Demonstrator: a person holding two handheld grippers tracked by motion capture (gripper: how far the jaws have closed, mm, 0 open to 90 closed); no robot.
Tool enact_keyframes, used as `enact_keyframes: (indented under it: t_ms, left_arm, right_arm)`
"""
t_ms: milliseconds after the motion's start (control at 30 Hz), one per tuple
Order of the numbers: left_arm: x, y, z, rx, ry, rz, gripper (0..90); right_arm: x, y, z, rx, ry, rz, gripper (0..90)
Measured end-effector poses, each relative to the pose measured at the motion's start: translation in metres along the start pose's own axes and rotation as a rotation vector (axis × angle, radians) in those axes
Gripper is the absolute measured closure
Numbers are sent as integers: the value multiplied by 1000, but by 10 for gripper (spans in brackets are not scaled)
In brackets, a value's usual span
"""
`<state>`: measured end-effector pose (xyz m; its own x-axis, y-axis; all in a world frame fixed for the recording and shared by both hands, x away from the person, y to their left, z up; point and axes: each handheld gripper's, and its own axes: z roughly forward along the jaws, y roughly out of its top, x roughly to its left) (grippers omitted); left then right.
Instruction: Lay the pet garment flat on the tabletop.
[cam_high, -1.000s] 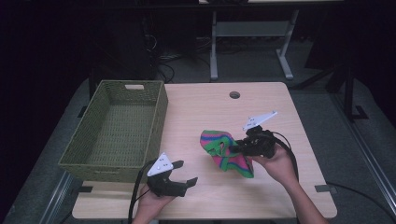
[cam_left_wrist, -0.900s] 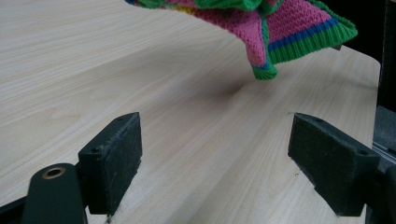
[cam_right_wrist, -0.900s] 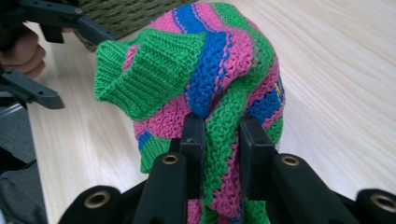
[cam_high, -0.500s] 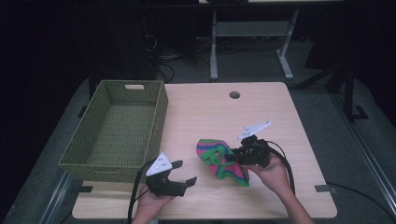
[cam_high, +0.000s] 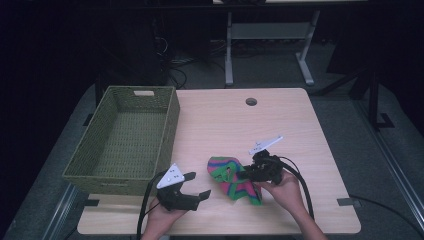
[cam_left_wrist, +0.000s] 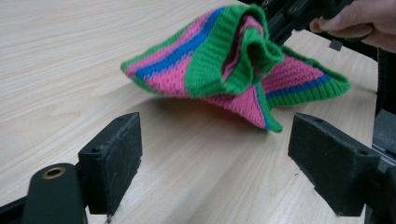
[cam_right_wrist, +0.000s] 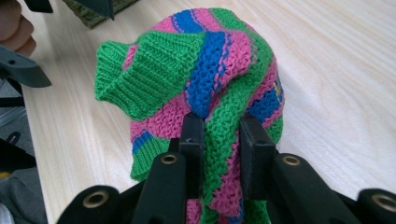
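right gripper (cam_high: 248, 173) clamped on knitted cloth (cam_high: 232, 176), seemingly part-lifted | left gripper (cam_high: 196, 186) jaws apart, low over table (cam_high: 220, 120)

High view: fixed above the person's side, facing forward and down over the whole worktop (cam_high: 280, 125). Left gripper view: low, close to the surface, looking along its jaws at the knitted cloth (cam_left_wrist: 224, 60). Right gripper view: very close, looking down on the same cloth. All three views share the cloth and the surrounding worktop.
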<state>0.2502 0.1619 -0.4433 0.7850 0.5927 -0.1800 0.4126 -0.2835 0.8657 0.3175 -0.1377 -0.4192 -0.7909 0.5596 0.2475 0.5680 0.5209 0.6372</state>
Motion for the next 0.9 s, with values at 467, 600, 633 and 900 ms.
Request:
enact_keyframes:
  t_ms: [467,600,633,900]
  left_arm:
    - [1,0,1,7,-2,0,172]
    - [1,0,1,5,-4,-3,173]
    - [1,0,2,7,-4,-1,173]
    - [2,0,1,6,-4,-1,173]
  right_arm:
    - [-2,-9,23,33,44,51,677]
    - [0,-10,26,46,61,57,572]
    - [0,-10,27,56,60,55,545]
    - [6,-12,29,78,60,8,435]
